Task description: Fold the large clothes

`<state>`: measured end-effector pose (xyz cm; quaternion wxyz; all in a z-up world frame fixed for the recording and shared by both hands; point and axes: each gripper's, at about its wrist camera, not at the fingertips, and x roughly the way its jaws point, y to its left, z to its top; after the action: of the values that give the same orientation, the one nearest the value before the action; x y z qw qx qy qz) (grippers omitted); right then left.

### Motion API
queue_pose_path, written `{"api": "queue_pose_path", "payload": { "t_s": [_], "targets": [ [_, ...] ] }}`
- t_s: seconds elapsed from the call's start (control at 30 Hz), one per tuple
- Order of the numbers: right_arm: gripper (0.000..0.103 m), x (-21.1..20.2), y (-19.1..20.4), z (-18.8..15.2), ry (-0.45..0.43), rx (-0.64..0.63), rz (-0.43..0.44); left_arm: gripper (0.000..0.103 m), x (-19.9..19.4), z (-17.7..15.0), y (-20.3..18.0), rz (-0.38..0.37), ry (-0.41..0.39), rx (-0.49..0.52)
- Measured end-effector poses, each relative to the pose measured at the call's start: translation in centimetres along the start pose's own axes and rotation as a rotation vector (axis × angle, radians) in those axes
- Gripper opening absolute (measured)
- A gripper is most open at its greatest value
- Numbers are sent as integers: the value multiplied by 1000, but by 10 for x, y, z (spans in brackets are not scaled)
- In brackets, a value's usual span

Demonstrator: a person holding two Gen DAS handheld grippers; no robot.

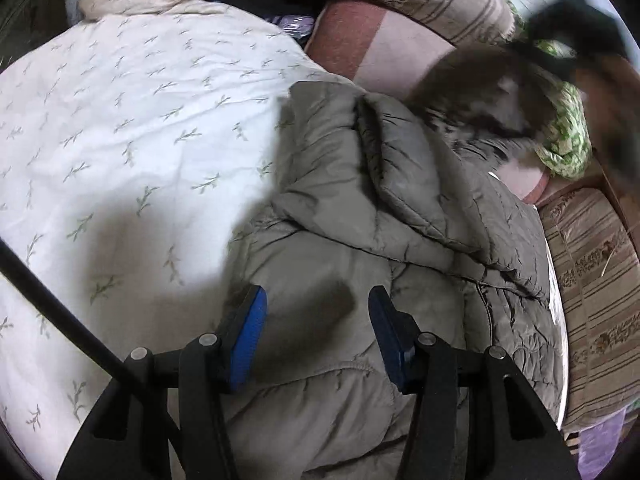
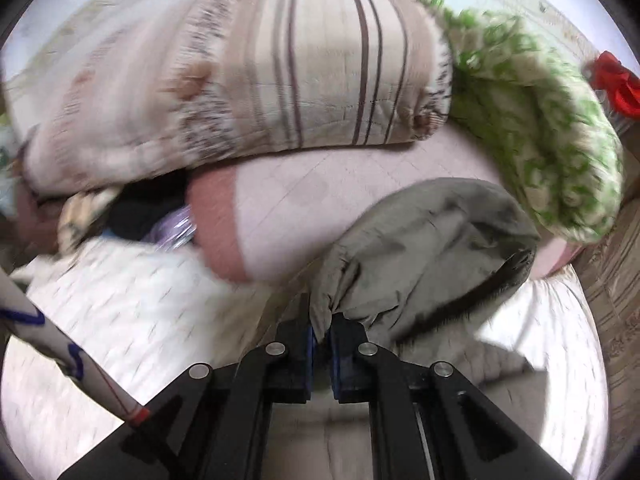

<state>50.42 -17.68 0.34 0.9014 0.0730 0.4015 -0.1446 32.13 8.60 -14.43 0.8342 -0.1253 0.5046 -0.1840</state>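
A grey quilted puffer jacket (image 1: 360, 240) lies on a white leaf-print bedsheet (image 1: 120, 120). My left gripper (image 1: 316, 312) is open just above the jacket's lower part, blue pads either side of the fabric, holding nothing. My right gripper (image 2: 322, 324) is shut on the jacket's fur-trimmed hood (image 2: 420, 248) and holds it lifted above the bed. In the left wrist view the right gripper (image 1: 576, 24) is a dark blur at the upper right, with the fur trim (image 1: 480, 96) hanging under it.
A striped beige quilt (image 2: 280, 72) and a green-patterned blanket (image 2: 540, 140) are piled at the bed's far side, on a pink cover (image 2: 304, 200). A striped mattress edge (image 1: 592, 280) runs along the right. A red object (image 2: 616, 80) sits far right.
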Motion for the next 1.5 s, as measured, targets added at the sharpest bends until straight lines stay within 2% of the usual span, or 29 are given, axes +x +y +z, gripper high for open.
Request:
{"api": "queue_pose_path", "payload": {
  "t_s": [0.17,0.23,0.33,0.4,0.57,0.67,0.73,0.77,0.8,0.93,0.97,1.03,1.1,1.17,1.23,1.33,1.43,1.5],
  "targets": [
    [7,-104,-8,-99,-13,-46,113,52,-17,1,22,-3,-26,-73],
    [7,-121,-10,-142,5,-37,151,52,-22,2,28,10,-44,-87],
    [7,-113,-8,-206,82,-14,187,52,-27,5,36,59,-70,-99],
    [7,-83,-8,-229,137,14,178,52,-29,5,41,84,-77,-114],
    [7,-11,-15,-241,211,83,113,52,-30,5,40,137,-98,-109],
    [14,-3,-24,-240,229,129,139,52,-30,5,36,184,-114,-82],
    [40,-17,-29,-241,232,119,166,52,-30,4,35,187,-112,-69],
    [62,-28,-29,-244,230,100,178,52,-31,4,34,181,-109,-64],
    [71,-46,-33,-247,207,71,191,52,-32,4,33,172,-110,-61],
    [71,-106,-58,-253,121,16,186,52,-37,5,29,187,-137,-44],
    [70,-116,-63,-249,92,1,164,52,-38,5,27,192,-142,-39],
    [69,-133,-69,-224,-12,-52,56,52,-38,4,25,191,-144,-33],
    [69,-129,-69,-199,-54,-76,-18,52,-35,4,23,192,-136,-25],
    [69,-102,-72,-168,-68,-51,-90,52,-32,3,21,202,-127,-18],
    [69,-71,-75,-154,-49,-8,-134,52,-30,3,18,209,-124,-7],
    [68,-21,-79,-152,35,48,-143,52,-30,2,15,214,-120,9],
    [67,18,-85,-184,161,99,-93,52,-29,2,12,207,-110,22],
    [67,33,-76,-214,192,24,-118,52,-30,2,8,206,-114,39]
  ]
}}
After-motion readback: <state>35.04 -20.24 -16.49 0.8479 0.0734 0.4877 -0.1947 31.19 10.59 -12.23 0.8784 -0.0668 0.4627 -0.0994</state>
